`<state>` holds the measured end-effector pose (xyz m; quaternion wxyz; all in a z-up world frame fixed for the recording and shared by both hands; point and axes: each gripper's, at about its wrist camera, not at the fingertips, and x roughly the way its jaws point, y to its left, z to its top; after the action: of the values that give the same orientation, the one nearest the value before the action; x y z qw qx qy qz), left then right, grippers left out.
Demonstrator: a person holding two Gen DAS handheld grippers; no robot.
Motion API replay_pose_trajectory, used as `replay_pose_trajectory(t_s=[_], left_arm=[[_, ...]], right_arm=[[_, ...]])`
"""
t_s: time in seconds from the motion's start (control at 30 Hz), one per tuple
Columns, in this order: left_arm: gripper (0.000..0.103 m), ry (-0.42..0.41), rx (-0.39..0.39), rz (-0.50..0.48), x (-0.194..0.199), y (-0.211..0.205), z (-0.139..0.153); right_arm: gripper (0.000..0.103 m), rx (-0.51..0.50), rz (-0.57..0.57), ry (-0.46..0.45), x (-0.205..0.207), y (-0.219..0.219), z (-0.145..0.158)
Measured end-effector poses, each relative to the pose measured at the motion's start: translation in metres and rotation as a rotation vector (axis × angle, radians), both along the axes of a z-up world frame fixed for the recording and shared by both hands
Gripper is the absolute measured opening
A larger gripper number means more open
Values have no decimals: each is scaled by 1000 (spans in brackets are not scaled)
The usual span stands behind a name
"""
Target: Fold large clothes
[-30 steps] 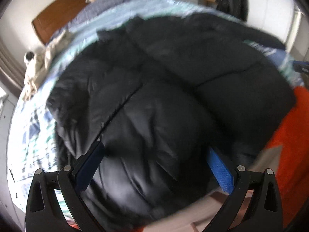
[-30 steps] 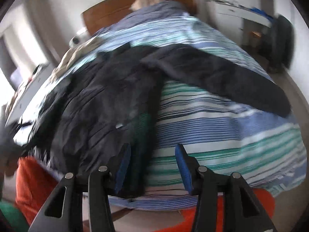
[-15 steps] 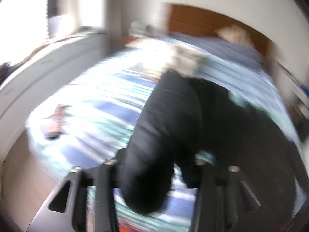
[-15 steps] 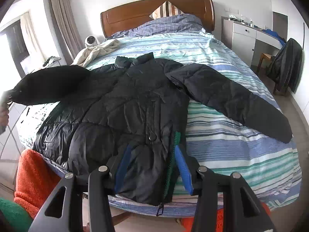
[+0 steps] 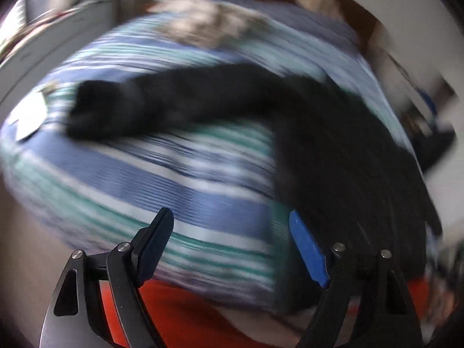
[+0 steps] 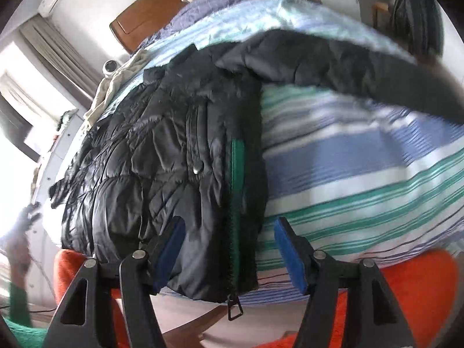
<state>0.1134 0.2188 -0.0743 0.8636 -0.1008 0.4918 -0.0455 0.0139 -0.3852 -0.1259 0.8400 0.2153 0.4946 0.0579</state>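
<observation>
A black puffer jacket [image 6: 162, 150] lies front up on the striped bedspread [image 6: 362, 159], its far sleeve [image 6: 362, 69] stretched to the right. My right gripper [image 6: 229, 240] straddles the hem by the green-lined zipper [image 6: 236, 174]. Its jaws are opening; the right pad [image 6: 290, 255] stands clear of the fabric. In the blurred left wrist view the other sleeve [image 5: 174, 101] lies spread out leftward on the bedspread [image 5: 188, 188]. My left gripper [image 5: 232, 232] hovers over the bed's edge, jaws opening, nothing between them.
A wooden headboard [image 6: 150, 20], pillows, a beige cloth [image 6: 116, 87] and a small white camera [image 6: 109, 66] are at the bed's far end. Orange fabric [image 6: 406, 290] hangs below the near edge. A dark garment [image 6: 414, 14] hangs at the back right. A person's hand [image 6: 17, 232] shows at the left.
My left gripper carried the sleeve out to the left, let it go, and it now lies flat on the bedspread. My right gripper has widened around the hem and dipped.
</observation>
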Motion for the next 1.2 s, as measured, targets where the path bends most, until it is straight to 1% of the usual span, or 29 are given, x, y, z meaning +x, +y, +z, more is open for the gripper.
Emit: replay_pose_trajectory(t_s=[0.03,0.1,0.17,0.2,0.23,0.27,0.3,0.33,0.37,0.4,0.43,0.47,0.5,0.53,0.6,0.67,0.73,0.77,0.83,0.87,0.9,0.93,0.97,1.0,1.03,1.07,1.1,1.13,1.2], left_arm=[[85,8,16,-38,5,-17,-3],[87,23,81,-88,9,-50,-17],[87,53,134,-90,13,-64,-32],[87,77,160,-84,16,-67,-41],[87,102,169,-84,16,-69,-48],[87,116,158,-87,17,-68,-54],[87,125,131,-82,16,-67,-57],[80,127,104,-74,14,-65,-57],[68,128,61,-71,12,-63,-59],[37,144,-13,-83,12,-63,-61],[32,156,-41,-72,11,-63,-63],[29,147,-24,-69,9,-65,-64],[22,135,2,-87,6,-71,-63],[19,130,23,-105,2,-77,-61],[19,127,36,-140,-14,-88,-55],[19,129,38,-167,-21,-94,-62],[22,116,46,-166,-24,-95,-71],[23,104,49,-161,-22,-94,-72],[29,91,42,-147,-25,-91,-68],[33,82,44,-134,-27,-87,-62],[39,67,47,-128,-32,-84,-55],[50,41,60,-122,-38,-82,-46],[57,11,80,-114,-40,-81,-37],[71,-29,107,-103,-44,-80,-25],[81,-65,129,-91,-46,-81,-16],[84,-113,153,-76,-47,-80,-3],[91,-157,168,-64,-46,-80,8],[95,-196,175,-53,-48,-80,20],[96,-257,170,-41,-50,-82,36]], right_arm=[[65,-7,10,9,2,3,-5],[65,12,45,22,6,10,-15],[65,25,57,29,7,13,-21],[67,23,61,23,8,15,-24],[67,21,59,20,9,16,-24],[65,21,56,20,10,15,-24],[65,18,49,18,11,14,-22],[59,8,52,13,12,15,-21],[45,-15,63,11,13,17,-18],[41,-38,76,10,15,19,-16],[32,-48,82,6,15,19,-14],[25,-47,87,3,13,18,-10],[23,-52,90,4,12,15,-6],[21,-60,91,1,11,13,-3],[20,-105,87,-1,5,5,7],[20,-118,79,3,3,-1,9],[20,-117,74,23,4,-1,1],[21,-133,71,25,5,2,-2],[28,-171,57,19,8,10,-3],[35,-187,53,16,8,12,-2],[43,-212,51,3,8,15,2],[58,-226,47,-7,6,14,5],[63,-248,33,-30,3,14,12],[64,-258,21,-46,-1,13,18],[64,-264,10,-60,-2,11,25],[64,-269,1,-71,-5,10,30],[64,-279,-15,-93,-8,9,39],[64,-291,-30,-119,-10,10,49],[64,-309,-51,-172,-15,13,66]])
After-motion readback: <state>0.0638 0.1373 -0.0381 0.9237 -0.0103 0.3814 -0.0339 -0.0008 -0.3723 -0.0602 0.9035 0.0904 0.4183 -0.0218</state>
